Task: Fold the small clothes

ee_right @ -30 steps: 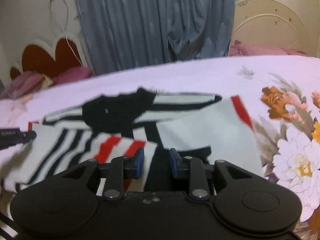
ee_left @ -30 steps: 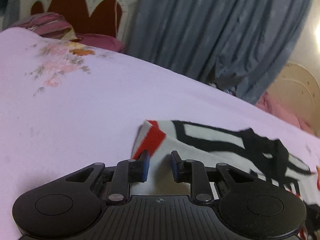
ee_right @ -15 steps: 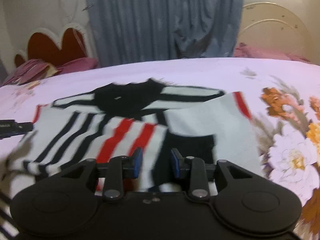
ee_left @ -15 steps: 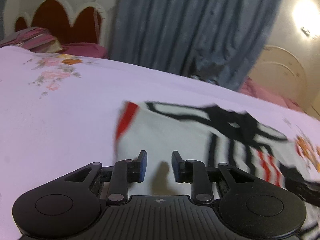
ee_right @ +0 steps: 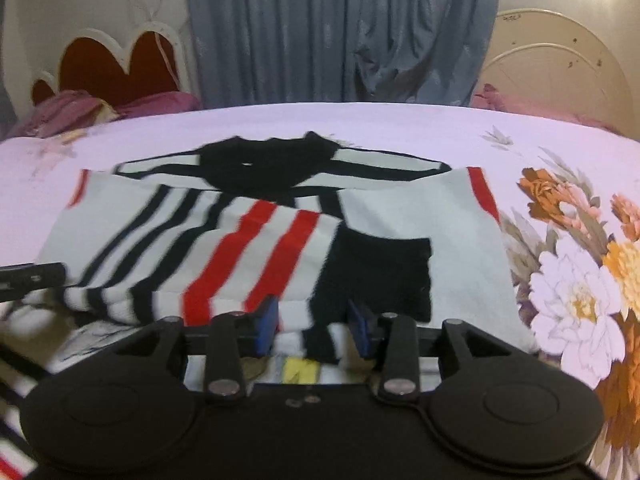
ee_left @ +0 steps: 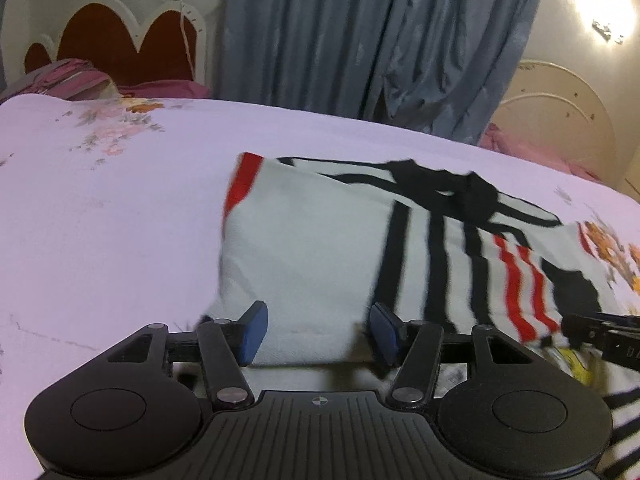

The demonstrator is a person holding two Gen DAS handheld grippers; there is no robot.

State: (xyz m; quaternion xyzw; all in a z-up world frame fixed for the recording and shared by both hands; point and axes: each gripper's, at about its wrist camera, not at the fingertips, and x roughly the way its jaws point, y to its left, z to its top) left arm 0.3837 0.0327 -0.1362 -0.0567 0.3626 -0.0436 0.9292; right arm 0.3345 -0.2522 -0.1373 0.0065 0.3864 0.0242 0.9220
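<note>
**Fold laid over, both grips letting go**

Since the earlier frames your left gripper (ee_left: 315, 330) has carried the white sleeve end across, and the striped shirt (ee_left: 360, 248) now lies flatter on the bed (ee_left: 120, 208), its red-cuffed left side folded in. Its jaws have just been opening and now stand about halfway apart; white cloth lies between them, but the pads do not press it.

Your right gripper (ee_right: 314, 322) has drifted only slightly. Its jaws have also just been opening, to a narrower gap, with the folded hem between them and apparently loose.

Compared with a second ago, the shirt (ee_right: 256, 240) sits mid-bed toward the near edge, the flower print (ee_right: 576, 300) off its right side. Judgement: this fold is placed; next comes another fold.
</note>
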